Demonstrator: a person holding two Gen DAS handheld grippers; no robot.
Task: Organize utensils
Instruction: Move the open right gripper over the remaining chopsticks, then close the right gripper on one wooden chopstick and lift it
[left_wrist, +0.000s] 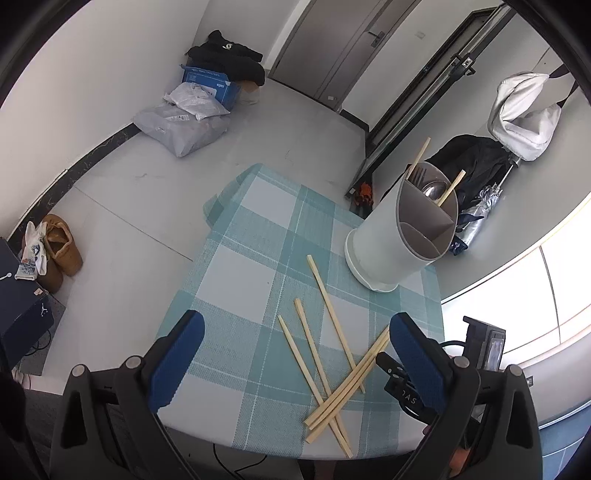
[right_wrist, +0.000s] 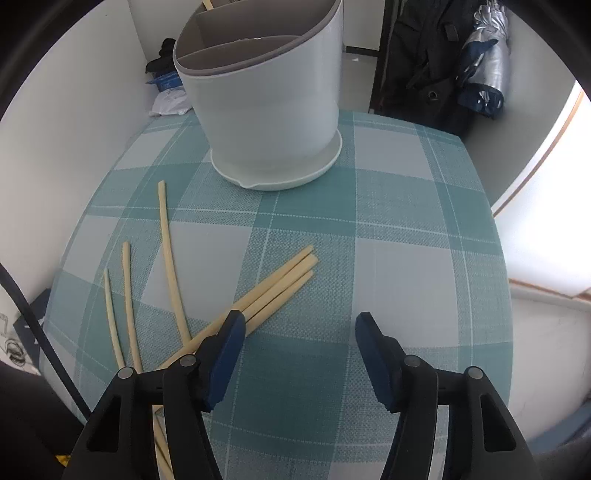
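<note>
Six pale wooden chopsticks (right_wrist: 275, 286) lie crossed on the teal checked tablecloth (right_wrist: 406, 229), near the white divided plastic utensil holder (right_wrist: 266, 110). Right gripper (right_wrist: 299, 354) part-open and empty, beside the bundle; centre over one stick first. Left gripper (left_wrist: 291, 354) wide, empty.

Six pale wooden chopsticks (right_wrist: 273, 291) are scattered flat on the checked tablecloth, three bundled together and crossed over three spread ones. A white divided utensil holder (left_wrist: 391, 236) is stood upright beyond them, with two chopsticks, a spoon and a dark fork in one compartment.
</note>
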